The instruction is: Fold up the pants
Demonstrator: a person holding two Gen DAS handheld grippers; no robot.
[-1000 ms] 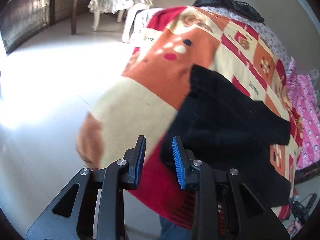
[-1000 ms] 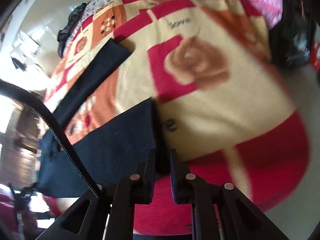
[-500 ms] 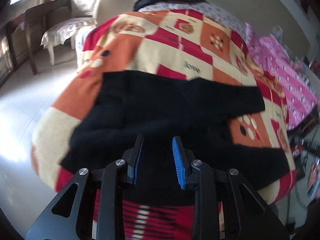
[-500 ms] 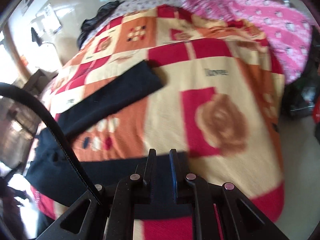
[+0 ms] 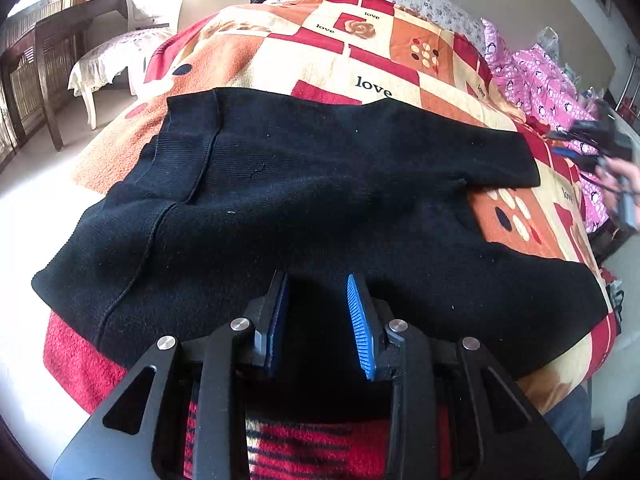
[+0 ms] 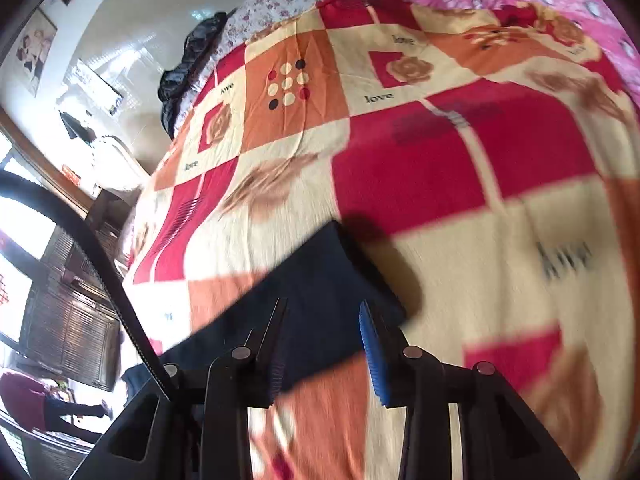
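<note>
Two hand-held grippers [image 5: 318, 292] [image 6: 322, 316], one pants [image 5: 312, 200].

Left claw [image 5: 318, 292] and right claw [image 6: 322, 320], both jaws apart.

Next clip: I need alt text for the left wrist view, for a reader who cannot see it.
Black pants lie spread flat across a red, orange and cream patchwork blanket on a bed, both legs stretching to the right. The left hand-held gripper hangs open just above the near edge of the pants, holding nothing. A chair stands on the floor at the left.
</note>
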